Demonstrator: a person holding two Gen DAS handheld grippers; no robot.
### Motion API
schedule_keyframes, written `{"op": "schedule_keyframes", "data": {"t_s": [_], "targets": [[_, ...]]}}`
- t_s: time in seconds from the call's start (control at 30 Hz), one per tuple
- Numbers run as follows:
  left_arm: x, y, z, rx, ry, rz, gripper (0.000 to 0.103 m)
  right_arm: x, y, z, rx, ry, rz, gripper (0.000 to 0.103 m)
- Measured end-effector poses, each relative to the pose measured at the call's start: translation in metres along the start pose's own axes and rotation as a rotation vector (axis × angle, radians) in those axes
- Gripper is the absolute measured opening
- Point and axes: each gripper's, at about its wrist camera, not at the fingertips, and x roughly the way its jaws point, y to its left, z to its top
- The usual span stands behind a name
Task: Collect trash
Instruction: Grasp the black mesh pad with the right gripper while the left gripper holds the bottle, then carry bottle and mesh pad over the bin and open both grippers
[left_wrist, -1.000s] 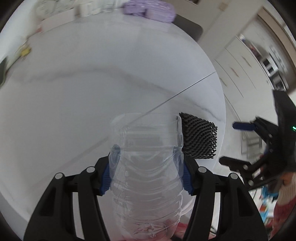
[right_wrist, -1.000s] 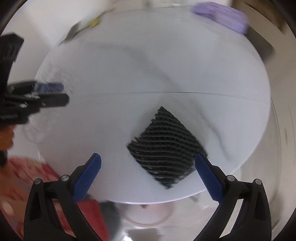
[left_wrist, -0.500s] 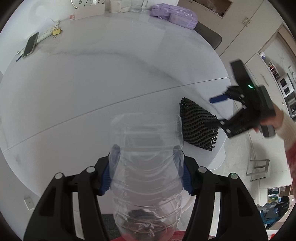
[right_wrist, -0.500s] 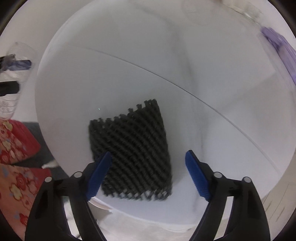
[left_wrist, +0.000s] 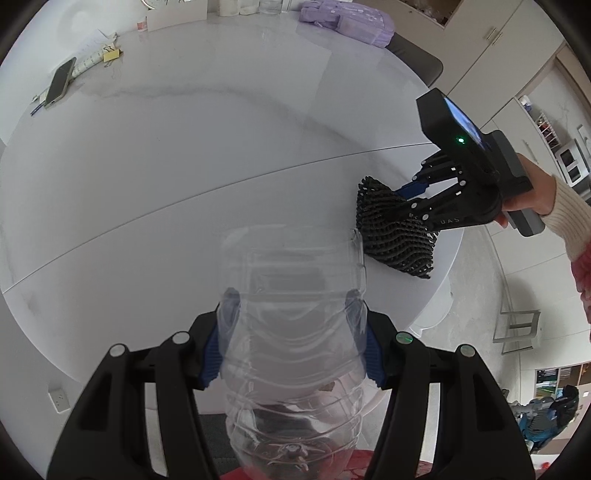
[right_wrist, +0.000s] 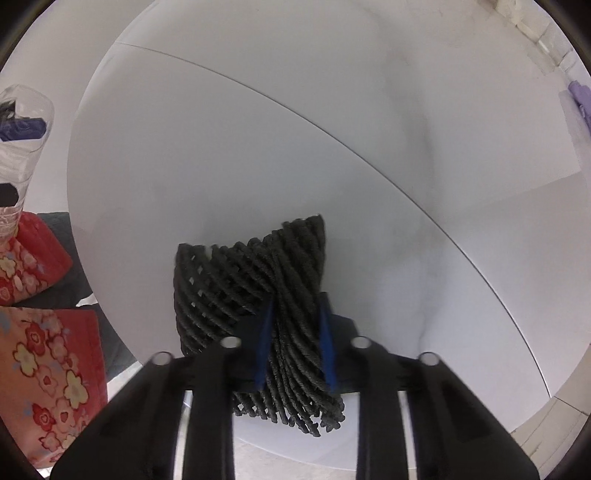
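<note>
**Black foam netting pinched at desk edge; clear bottle held off to the side**

Black, mesh-patterned foam netting sleeve (right_wrist: 255, 295), lying at the near edge of the round white marble-look desk (right_wrist: 332, 147), partly overhanging the rim. Bunched and twisted at its middle, squeezed between the blue pads (right_wrist: 264, 347) of the right claw (right_wrist: 295, 343). Right claw drawn in tight on the netting, pads pressing its two sides, outer corners of the sleeve fanning out beyond the grip. Seen from the left wrist view as the same dark netting (left_wrist: 391, 236) at the desk's right edge, with the right claw (left_wrist: 410, 197) reaching in from the room side, held by a hand (left_wrist: 524, 195) in a cream cuff.

Clear, ribbed, crumpled plastic bottle (left_wrist: 295, 332) clamped in the left claw (left_wrist: 293, 347), blue pads (left_wrist: 212, 350) pressing either side of its body, open cut end pointing out over the desk, base toward the camera. Held above the desk's near edge, apart from the netting. Visible again at the left border of the right wrist view (right_wrist: 20, 147).

Farther off, along the far edge of the desk: a smartphone (left_wrist: 59, 86) lying flat beside papers and a yellow note, and a lilac quilted bag (left_wrist: 347, 20). A thin dark seam line (left_wrist: 221, 186) crossing the desk top from side to side.
</note>
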Motion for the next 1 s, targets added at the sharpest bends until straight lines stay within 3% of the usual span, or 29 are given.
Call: {"op": "schedule_keyframes", "data": {"t_s": [0.37, 0.53, 0.77, 0.87, 1.0], "targets": [[-0.010, -0.007, -0.006, 0.045, -0.022, -0.006, 0.058, -0.027, 0.006, -0.025, 0.063, -0.050, -0.070, 0.015], [-0.024, -0.027, -0.011, 0.128, -0.042, -0.014, 0.058, -0.065, 0.010, -0.051, 0.161, -0.152, -0.131, 0.015], [-0.030, -0.084, -0.020, 0.312, -0.033, -0.107, 0.058, -0.119, 0.053, -0.146, 0.401, -0.332, -0.190, 0.015], [-0.027, -0.117, -0.027, 0.440, -0.001, -0.169, 0.058, -0.129, 0.084, -0.194, 0.570, -0.399, -0.206, 0.015], [-0.023, -0.153, -0.036, 0.608, 0.039, -0.256, 0.058, -0.113, 0.155, -0.261, 0.861, -0.460, -0.246, 0.015]]}}
